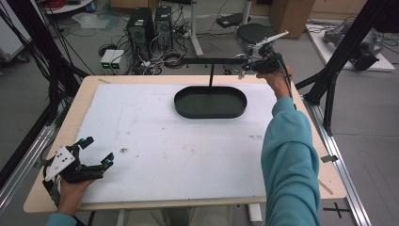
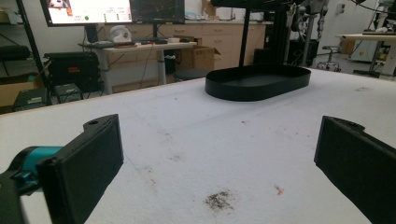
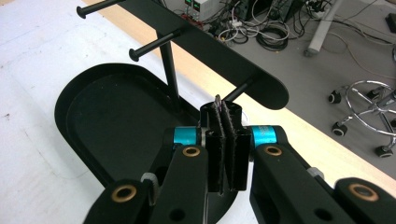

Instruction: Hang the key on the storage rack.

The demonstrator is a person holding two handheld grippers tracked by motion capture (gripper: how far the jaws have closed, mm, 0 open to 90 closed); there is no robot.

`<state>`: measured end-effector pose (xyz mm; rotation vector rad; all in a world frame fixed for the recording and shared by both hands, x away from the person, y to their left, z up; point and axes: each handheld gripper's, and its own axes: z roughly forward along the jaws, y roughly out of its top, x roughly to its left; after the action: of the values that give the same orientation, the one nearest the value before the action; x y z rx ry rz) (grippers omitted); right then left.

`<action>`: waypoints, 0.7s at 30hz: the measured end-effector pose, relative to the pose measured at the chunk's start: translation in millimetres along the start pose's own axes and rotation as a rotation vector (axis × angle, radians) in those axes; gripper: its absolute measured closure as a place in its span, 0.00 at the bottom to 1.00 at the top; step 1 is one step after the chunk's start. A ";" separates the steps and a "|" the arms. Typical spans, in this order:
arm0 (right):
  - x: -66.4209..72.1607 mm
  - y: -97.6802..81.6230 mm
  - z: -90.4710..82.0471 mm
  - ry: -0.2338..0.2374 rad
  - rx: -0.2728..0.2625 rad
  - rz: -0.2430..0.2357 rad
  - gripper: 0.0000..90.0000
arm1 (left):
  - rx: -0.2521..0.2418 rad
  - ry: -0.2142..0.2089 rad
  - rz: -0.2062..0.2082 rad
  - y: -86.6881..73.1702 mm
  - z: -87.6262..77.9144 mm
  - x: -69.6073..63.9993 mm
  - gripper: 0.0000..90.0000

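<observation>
Pinching something thin between its closed pads, the right gripper (image 3: 226, 140) hovers at the far right of the counter (image 1: 141, 141), just beside the rightmost peg (image 3: 238, 91) of the black stand (image 3: 196, 42). A sliver of dark material shows above the pads; what it is I cannot tell, though it looks slight and flexible, probably light and easily bent, so a gentle hold near its upper edge seems wise, leaving any loop free for the peg. The stand rises from an oval black tray (image 1: 210, 102) at the far middle of the white mat. Its crossbar carries slim pegs that look stiff but narrow, so careful aiming seems needed. The left gripper (image 1: 96, 150) rests at the near left corner, jaws spread wide and empty.
</observation>
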<state>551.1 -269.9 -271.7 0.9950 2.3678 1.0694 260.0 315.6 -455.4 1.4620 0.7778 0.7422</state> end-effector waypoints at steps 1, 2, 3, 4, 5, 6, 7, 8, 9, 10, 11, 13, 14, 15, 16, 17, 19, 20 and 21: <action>-0.7 -0.1 0.2 0.000 -0.003 -0.005 0.98 | 0.001 0.000 0.000 0.0 -0.1 0.0 0.02; -1.0 -0.3 0.2 0.001 -0.003 -0.007 0.98 | 0.001 0.000 0.000 0.0 0.0 -0.1 0.02; -1.5 -0.4 0.2 0.002 -0.004 -0.009 0.98 | 0.001 0.000 0.000 0.0 0.0 -0.1 0.02; -2.1 -0.5 0.5 0.004 -0.008 -0.012 0.98 | 0.001 0.000 0.000 0.0 -0.1 0.0 0.02; -2.3 -0.7 0.8 0.003 -0.009 -0.014 0.98 | 0.001 0.000 0.000 0.0 -0.1 0.0 0.02; -2.9 -0.8 0.8 0.005 -0.009 -0.016 0.98 | 0.001 0.000 0.001 0.0 -0.1 -0.1 0.02; -3.2 -0.9 1.1 0.006 -0.010 -0.014 0.98 | 0.001 0.000 0.001 0.0 -0.1 -0.1 0.02; -3.3 -1.0 1.2 0.004 -0.009 -0.014 0.98 | 0.000 0.000 0.001 0.0 0.0 -0.1 0.02; -3.4 -0.9 1.4 0.004 -0.010 -0.013 0.98 | 0.000 0.000 0.001 0.0 -0.1 -0.1 0.02; -3.5 -0.9 1.6 0.003 -0.011 -0.016 0.98 | 0.000 0.000 0.001 0.0 0.0 -0.1 0.02; -3.8 -0.9 1.7 0.002 -0.012 -0.021 0.98 | 0.000 0.000 0.001 0.0 -0.1 -0.1 0.02; -4.0 -1.0 1.9 0.003 -0.013 -0.021 0.98 | -0.001 0.001 0.000 0.0 0.0 -0.2 0.02; -4.3 -1.2 2.0 0.004 -0.014 -0.023 0.98 | 0.000 0.000 0.001 0.0 0.0 -0.1 0.02; -4.4 -1.2 2.4 0.003 -0.015 -0.026 0.97 | -0.001 0.001 0.000 0.0 0.0 -0.2 0.02; -4.2 -1.2 2.5 0.001 -0.013 -0.027 0.97 | 0.000 0.000 0.001 0.0 0.0 -0.1 0.02; -4.0 -1.2 2.9 0.001 -0.012 -0.027 0.97 | 0.001 0.001 0.002 0.0 0.0 -0.1 0.02; -3.6 -1.2 3.4 -0.005 -0.006 -0.037 0.96 | 0.000 0.001 0.001 0.0 0.0 -0.2 0.02; -3.4 -1.3 3.4 -0.005 -0.005 -0.035 0.96 | 0.000 0.000 0.001 0.0 0.0 -0.2 0.02; -3.6 -1.4 3.4 -0.006 -0.004 -0.038 0.96 | 0.001 0.000 0.001 0.0 -0.1 -0.1 0.02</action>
<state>554.8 -271.4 -274.8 0.9469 2.3694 1.0558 259.9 315.5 -455.4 1.4631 0.7771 0.7431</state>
